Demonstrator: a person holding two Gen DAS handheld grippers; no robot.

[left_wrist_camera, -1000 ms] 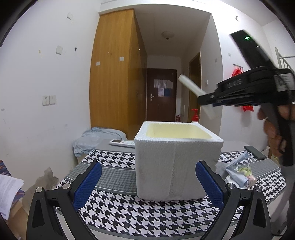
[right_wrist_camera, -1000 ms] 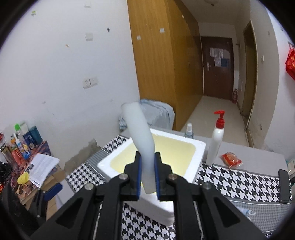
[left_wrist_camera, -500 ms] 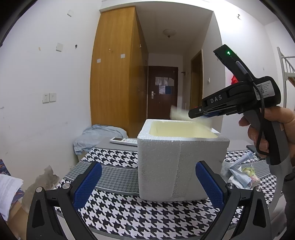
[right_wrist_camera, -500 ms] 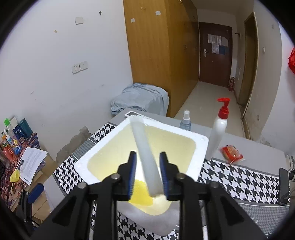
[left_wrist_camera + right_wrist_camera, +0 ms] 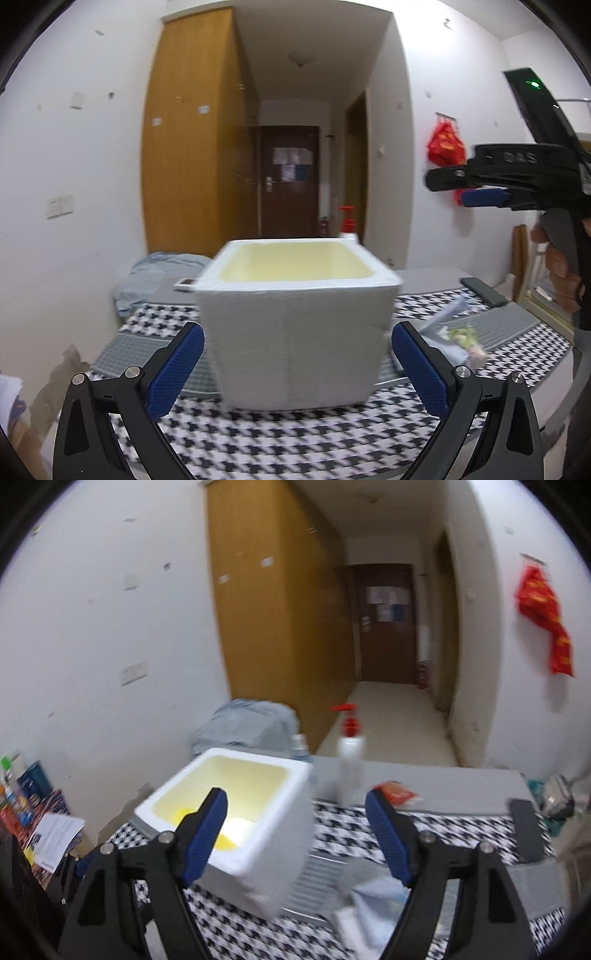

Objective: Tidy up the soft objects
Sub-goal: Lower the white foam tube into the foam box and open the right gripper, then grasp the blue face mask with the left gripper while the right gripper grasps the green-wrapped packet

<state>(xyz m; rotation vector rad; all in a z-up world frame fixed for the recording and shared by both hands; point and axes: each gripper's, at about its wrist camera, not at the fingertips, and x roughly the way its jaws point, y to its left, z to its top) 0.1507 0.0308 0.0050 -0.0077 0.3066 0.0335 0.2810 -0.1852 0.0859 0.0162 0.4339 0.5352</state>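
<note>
Since before, our right gripper [image 5: 295, 838] dropped its foam strip, now wide apart right of one foam box [image 5: 236, 827]; left gripper [image 5: 295, 365] gapes near it.

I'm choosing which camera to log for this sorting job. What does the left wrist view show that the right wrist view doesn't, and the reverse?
Only the left wrist view shows the right tool from outside, held high to the right of the foam box, with the person's hand on its grip.

Only the right wrist view looks down to the box's floor, where something yellow lies, and shows the small red packet and the papers at left.

Both show the box, the houndstooth cloth, the pump bottle, and wide-open, empty tools.
</note>
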